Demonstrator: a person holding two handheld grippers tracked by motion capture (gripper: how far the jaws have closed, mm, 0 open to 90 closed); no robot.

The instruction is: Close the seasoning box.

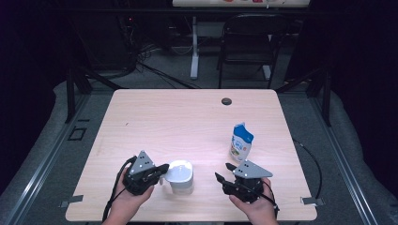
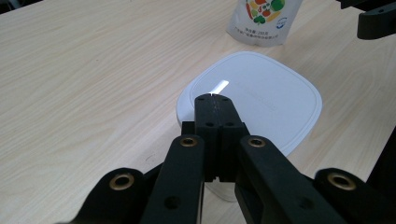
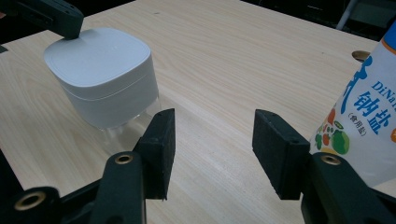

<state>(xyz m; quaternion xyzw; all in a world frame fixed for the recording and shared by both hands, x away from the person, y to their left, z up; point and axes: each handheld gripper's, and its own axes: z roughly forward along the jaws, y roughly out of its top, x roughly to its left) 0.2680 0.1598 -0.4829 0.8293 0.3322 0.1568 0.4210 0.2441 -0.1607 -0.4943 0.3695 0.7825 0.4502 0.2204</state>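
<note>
Left gripper (image 1: 162, 169) was fully closed, tips at the white container's (image 1: 181, 176) lid edge; right gripper (image 3: 212, 154) gaped, empty — its view showed pouch (image 3: 369, 126) print close up.

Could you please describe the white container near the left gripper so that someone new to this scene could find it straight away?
Start at the wooden table and look along its near edge, between the two hand-held grippers. The white container stands just beside the left gripper, whose jaws are shut at its lid. It is squat, with a rounded-square white lid and a clear base, unlike the taller printed blue-and-white pouch to its right.
</note>
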